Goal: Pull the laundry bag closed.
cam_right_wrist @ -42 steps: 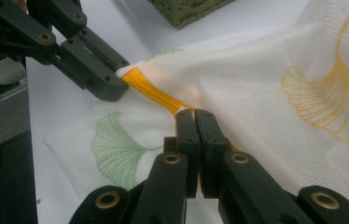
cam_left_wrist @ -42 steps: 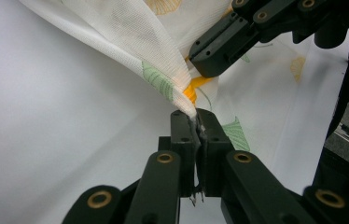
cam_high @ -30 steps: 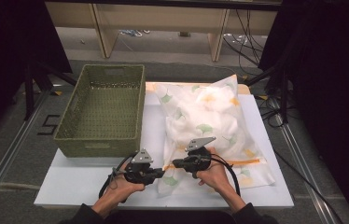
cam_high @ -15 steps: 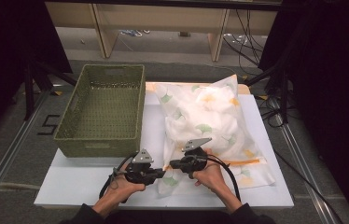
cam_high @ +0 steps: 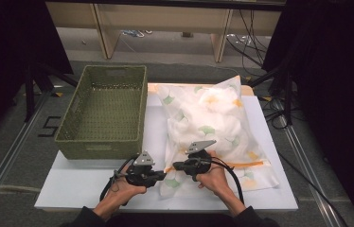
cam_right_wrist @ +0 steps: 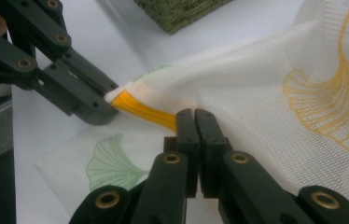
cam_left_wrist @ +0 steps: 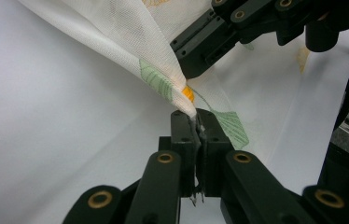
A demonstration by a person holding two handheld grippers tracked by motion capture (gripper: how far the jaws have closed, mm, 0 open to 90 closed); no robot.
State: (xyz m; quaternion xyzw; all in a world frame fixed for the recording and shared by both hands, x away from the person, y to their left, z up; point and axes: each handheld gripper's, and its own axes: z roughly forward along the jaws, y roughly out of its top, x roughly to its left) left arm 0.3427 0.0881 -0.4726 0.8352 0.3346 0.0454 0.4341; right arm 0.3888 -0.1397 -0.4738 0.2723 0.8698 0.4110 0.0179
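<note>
Left claw [cam_left_wrist: 196, 122] pinching mesh bag [cam_high: 208, 118] corner, right claw [cam_right_wrist: 195, 122] pinching its orange zipper [cam_right_wrist: 141, 109], bag lying on white tabletop [cam_high: 71, 182]

We take this for a lab or recording studio rather than a home. A white board [cam_high: 94, 189] serves as the worktop, laid on grey carpet tiles between metal floor rails [cam_high: 4, 165]. Black curtains [cam_high: 336, 71] close off the left and right sides. At the far side, loose cables [cam_high: 248, 33] trail under a plain wooden bench [cam_high: 165, 19]. A taped number [cam_high: 49, 126] marks the floor at left.
</note>
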